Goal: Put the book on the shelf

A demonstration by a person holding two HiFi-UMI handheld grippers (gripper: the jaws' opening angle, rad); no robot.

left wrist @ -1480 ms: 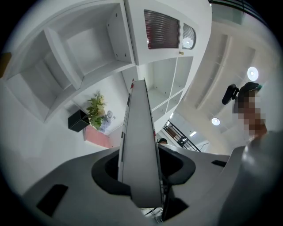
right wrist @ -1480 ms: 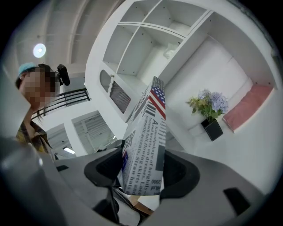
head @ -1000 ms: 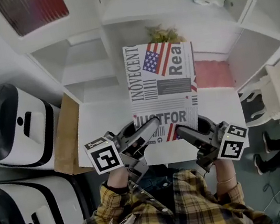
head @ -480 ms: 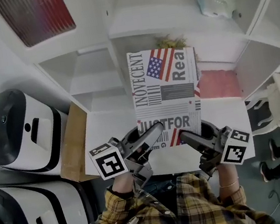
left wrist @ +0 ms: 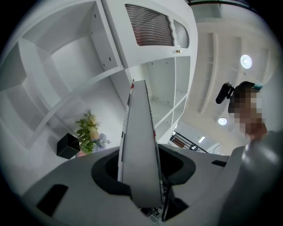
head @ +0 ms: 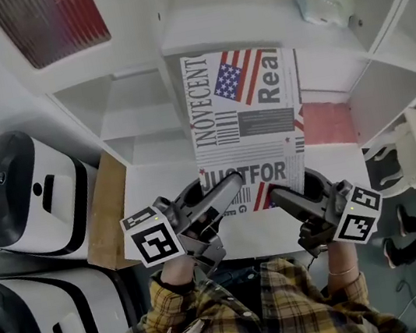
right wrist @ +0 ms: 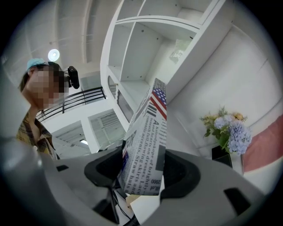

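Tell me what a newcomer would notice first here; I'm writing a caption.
The book, with its newsprint cover and American flag, fills the centre of the head view. It is held by its lower edge in the left claw and the right claw. Behind it stands the white shelf, and two white-and-black machines sit at far left.

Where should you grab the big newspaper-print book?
Grip the flat newspaper-print book along its bottom edge, coming from the near side. It is wide and thin, so the left gripper and right gripper each pinch one corner.
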